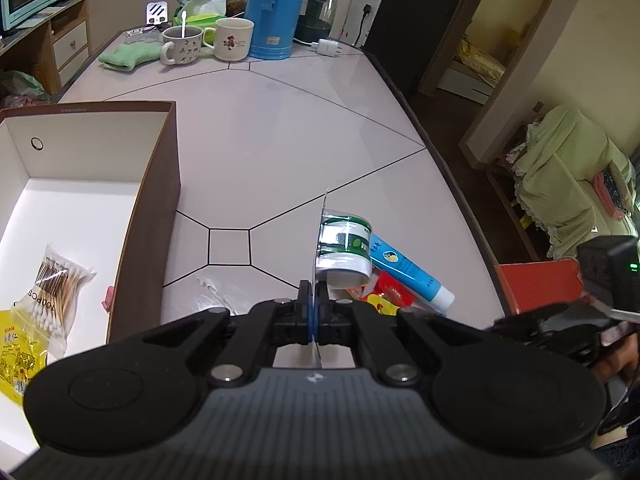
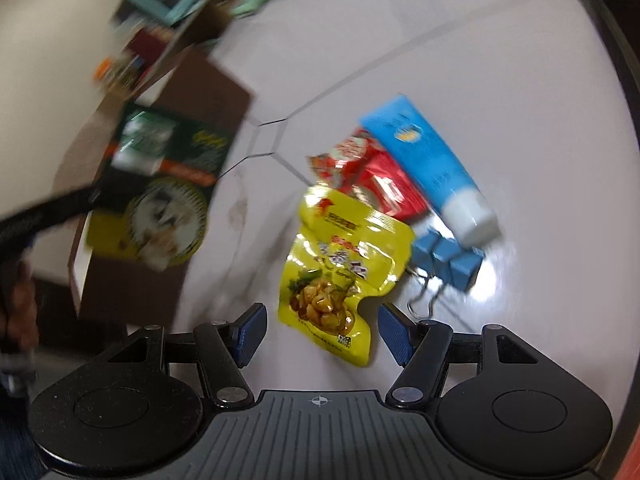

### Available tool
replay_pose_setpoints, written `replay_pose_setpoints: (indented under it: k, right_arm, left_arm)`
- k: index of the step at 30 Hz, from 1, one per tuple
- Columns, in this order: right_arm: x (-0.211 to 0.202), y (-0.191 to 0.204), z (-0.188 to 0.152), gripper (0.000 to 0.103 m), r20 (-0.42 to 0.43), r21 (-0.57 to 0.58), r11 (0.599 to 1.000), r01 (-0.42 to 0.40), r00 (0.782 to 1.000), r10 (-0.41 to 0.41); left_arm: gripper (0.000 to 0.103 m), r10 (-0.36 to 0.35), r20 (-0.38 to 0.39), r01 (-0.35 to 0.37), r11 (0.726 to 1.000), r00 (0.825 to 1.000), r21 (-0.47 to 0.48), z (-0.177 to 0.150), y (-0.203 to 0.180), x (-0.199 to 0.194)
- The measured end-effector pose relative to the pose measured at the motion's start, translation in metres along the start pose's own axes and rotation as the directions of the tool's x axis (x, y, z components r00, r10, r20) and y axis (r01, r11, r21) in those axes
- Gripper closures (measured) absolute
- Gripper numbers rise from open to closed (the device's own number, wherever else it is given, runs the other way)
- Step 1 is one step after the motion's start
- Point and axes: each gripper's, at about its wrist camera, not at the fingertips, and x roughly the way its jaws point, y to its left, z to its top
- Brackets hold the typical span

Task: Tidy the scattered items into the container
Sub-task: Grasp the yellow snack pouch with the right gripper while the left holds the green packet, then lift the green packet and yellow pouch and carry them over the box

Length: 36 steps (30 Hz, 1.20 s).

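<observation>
My left gripper [image 1: 313,294] is shut on the card edge of a blister pack of tape rolls [image 1: 344,246] and holds it above the table, right of the open brown box [image 1: 160,184]. In the right wrist view the pack [image 2: 160,184] shows as a green and yellow card beside the box [image 2: 208,96]. The box holds a bag of cotton swabs [image 1: 56,292] and a yellow packet [image 1: 20,352]. My right gripper [image 2: 318,330] is open just above a yellow snack packet [image 2: 340,268]. A red packet [image 2: 372,176], a blue tube [image 2: 432,164] and blue binder clips [image 2: 448,260] lie beyond it.
At the far end of the table [image 1: 280,128] stand two mugs [image 1: 182,46], a blue thermos [image 1: 276,8], a green cloth [image 1: 124,56] and a charger [image 1: 328,46]. The table's right edge [image 1: 448,172] drops to the floor. A red stool [image 1: 536,284] stands there.
</observation>
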Motion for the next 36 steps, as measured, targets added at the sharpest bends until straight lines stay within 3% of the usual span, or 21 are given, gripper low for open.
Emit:
replay_pose_setpoints:
  k: [9,10,12,15,17,24,25,36]
  right_arm:
    - [0.027,0.016,-0.014,0.041,0.107,0.066,0.990,0.125,0.986,-0.131]
    - [0.029,0.018,-0.015,0.045,0.128,0.070,0.989,0.134,0.982,-0.142]
    - [0.034,0.021,-0.018,0.077,0.159,0.073,0.987,0.140,0.976,-0.151]
    - [0.040,0.026,-0.023,0.081,0.186,0.064,0.985,0.162,0.968,-0.171]
    - [0.040,0.031,-0.025,0.090,0.192,0.057,0.983,0.172,0.965,-0.180]
    - [0.029,0.056,-0.033,0.097,0.235,0.035,0.983,0.180,0.955,-0.183]
    - [0.027,0.059,-0.034,0.103,0.241,0.034,0.984,0.177,0.954,-0.180]
    - [0.000,0.088,-0.039,0.103,0.317,-0.013,0.986,0.165,0.936,-0.152]
  left_arm:
    - [0.103,-0.044,0.004,0.044,0.998,0.999,0.040,0.000,0.008,-0.014]
    - [0.103,-0.050,0.003,0.050,0.998,0.999,0.047,0.000,0.009,-0.016]
    - [0.103,-0.061,0.002,0.061,0.996,0.998,0.060,0.001,0.014,-0.018]
    - [0.103,-0.077,0.002,0.076,0.994,0.997,0.077,0.002,0.020,-0.022]
    - [0.103,-0.087,0.005,0.086,0.993,0.996,0.086,0.002,0.024,-0.025]
    - [0.103,-0.113,0.017,0.111,0.989,0.993,0.101,0.002,0.039,-0.036]
    - [0.103,-0.116,0.020,0.114,0.988,0.993,0.103,0.002,0.041,-0.037]
    - [0.103,-0.126,0.066,0.120,0.989,0.990,0.080,-0.004,0.055,-0.060]
